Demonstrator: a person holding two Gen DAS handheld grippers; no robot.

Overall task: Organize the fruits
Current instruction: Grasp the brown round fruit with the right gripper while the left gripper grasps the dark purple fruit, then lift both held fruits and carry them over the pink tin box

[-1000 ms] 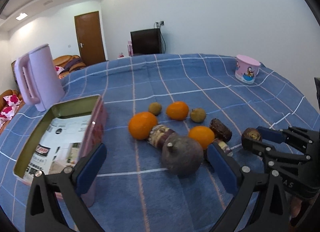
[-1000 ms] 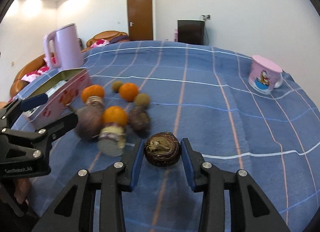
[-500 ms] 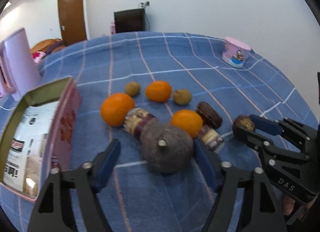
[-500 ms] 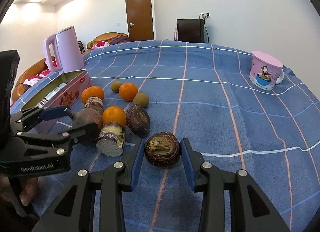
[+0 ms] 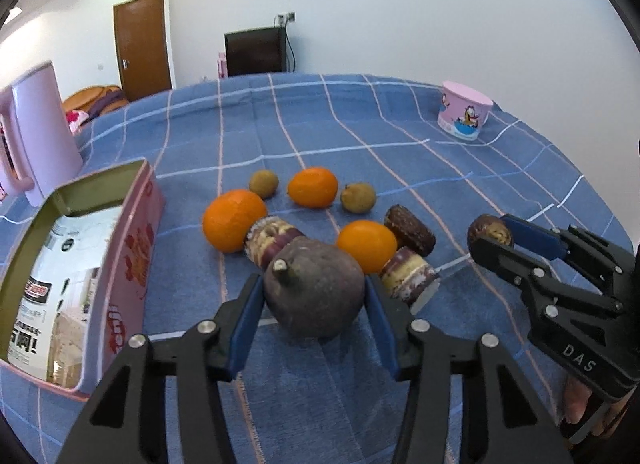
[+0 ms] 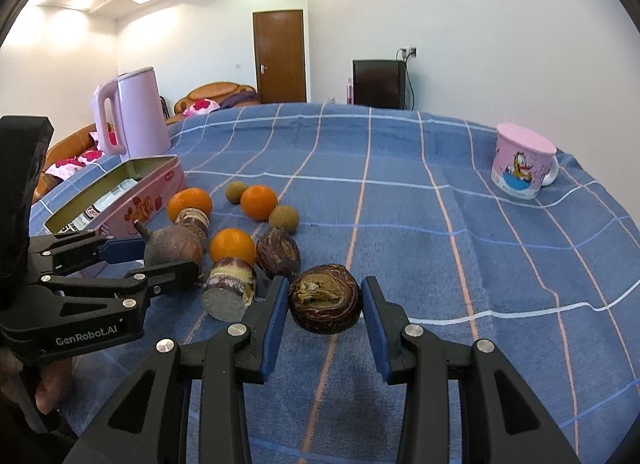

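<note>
A dark purple round fruit with a stem [image 5: 314, 292] lies on the blue checked cloth. My left gripper [image 5: 314, 304] is shut on it, pads touching both sides; it also shows in the right wrist view [image 6: 172, 250]. My right gripper [image 6: 325, 304] is shut on a brown wrinkled fruit [image 6: 325, 298], seen from the left wrist view [image 5: 490, 229]. Behind lie three oranges [image 5: 234, 219] [image 5: 313, 187] [image 5: 366, 244], two small brown-green fruits [image 5: 264, 183] [image 5: 358, 197], a dark brown fruit [image 5: 410, 229] and two cut purple pieces [image 5: 270, 240] [image 5: 408, 278].
An open pink tin box [image 5: 120, 248] with printed paper inside stands at the left. A pink kettle [image 5: 36, 135] stands behind it. A pink cartoon mug [image 5: 464, 115] stands at the far right of the table. A sofa, a door and a dark cabinet are beyond the table.
My left gripper moved forward and closed from wide open onto the dark purple fruit. My right gripper stayed on the brown wrinkled fruit.
</note>
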